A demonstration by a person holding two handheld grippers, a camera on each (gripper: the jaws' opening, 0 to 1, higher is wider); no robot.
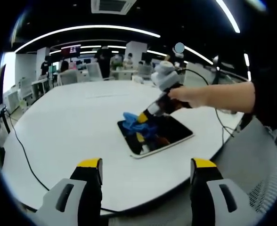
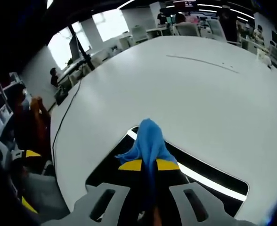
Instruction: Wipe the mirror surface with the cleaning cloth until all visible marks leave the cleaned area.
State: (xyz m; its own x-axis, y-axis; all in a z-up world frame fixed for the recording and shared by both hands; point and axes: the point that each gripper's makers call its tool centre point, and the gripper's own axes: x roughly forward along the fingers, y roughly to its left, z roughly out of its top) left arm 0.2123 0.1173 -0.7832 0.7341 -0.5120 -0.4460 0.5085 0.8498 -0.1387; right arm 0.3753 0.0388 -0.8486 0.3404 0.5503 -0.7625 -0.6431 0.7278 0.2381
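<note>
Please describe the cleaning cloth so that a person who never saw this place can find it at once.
Find the large white table, then the dark rectangular mirror lying flat on it. The cleaning cloth is the crumpled bright blue fabric on the mirror's far corner, pinched in the right gripper. It is the one soft blue thing on that table.

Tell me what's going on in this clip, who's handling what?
A person is cleaning a mirror that lies flat on a white table. The right gripper is shut on a blue cleaning cloth and presses it onto the dark mirror surface near one end; the person's hand shows holding that gripper. The left gripper hangs open near the table edge, holding nothing. Whether marks remain on the glass is too hard to tell.
</note>
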